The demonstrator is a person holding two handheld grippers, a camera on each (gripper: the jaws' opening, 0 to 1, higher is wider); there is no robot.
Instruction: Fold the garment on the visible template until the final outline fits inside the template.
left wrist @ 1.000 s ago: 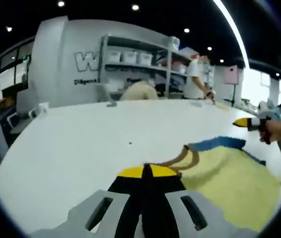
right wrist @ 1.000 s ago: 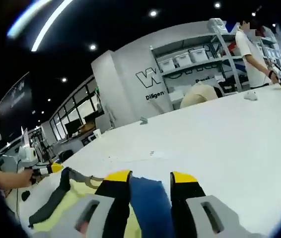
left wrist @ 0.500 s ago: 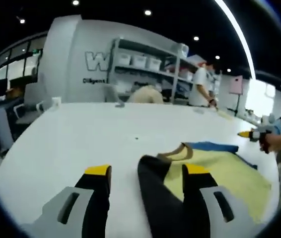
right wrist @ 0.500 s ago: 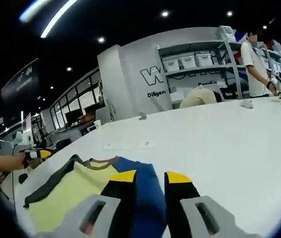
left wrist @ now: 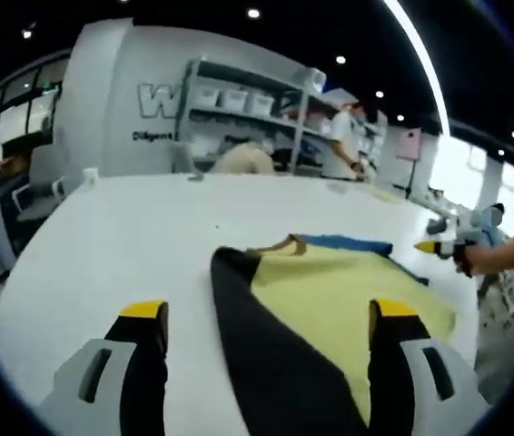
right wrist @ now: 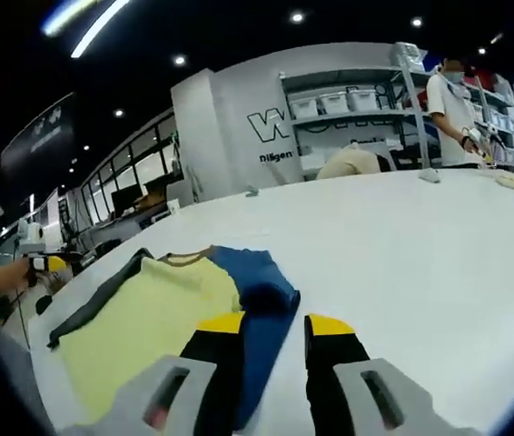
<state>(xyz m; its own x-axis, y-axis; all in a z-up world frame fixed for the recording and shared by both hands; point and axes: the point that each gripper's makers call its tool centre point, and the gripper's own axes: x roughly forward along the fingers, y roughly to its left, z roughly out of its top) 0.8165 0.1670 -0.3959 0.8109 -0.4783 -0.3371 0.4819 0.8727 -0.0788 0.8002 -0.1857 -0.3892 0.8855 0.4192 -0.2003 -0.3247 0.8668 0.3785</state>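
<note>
Left fingers: my left gripper (left wrist: 269, 313) stands with its jaws spread wide, holding nothing; the black sleeve (left wrist: 275, 363) of the garment runs up between them.
Right fingers: my right gripper (right wrist: 273, 322) has its jaws parted by a narrow gap, and the lower edge of the blue sleeve (right wrist: 259, 309) lies in that gap. I cannot tell whether the yellow tips touch the cloth.
Garment: the shirt (left wrist: 348, 300) lies flat on the white table (left wrist: 130, 236), with a yellow body, a tan collar (right wrist: 187, 257), one black sleeve and one blue one.
Garment in right gripper view: the yellow body (right wrist: 139, 318) spreads to the left of my jaws, the black sleeve along its far left edge.
Other gripper: my right gripper shows at the right edge of the left gripper view, held in a hand (left wrist: 502, 254), beyond the shirt.
Room: grey shelving (right wrist: 366, 100) with white bins stands behind the table, and a person (right wrist: 452, 109) in a white top stands beside it.
</note>
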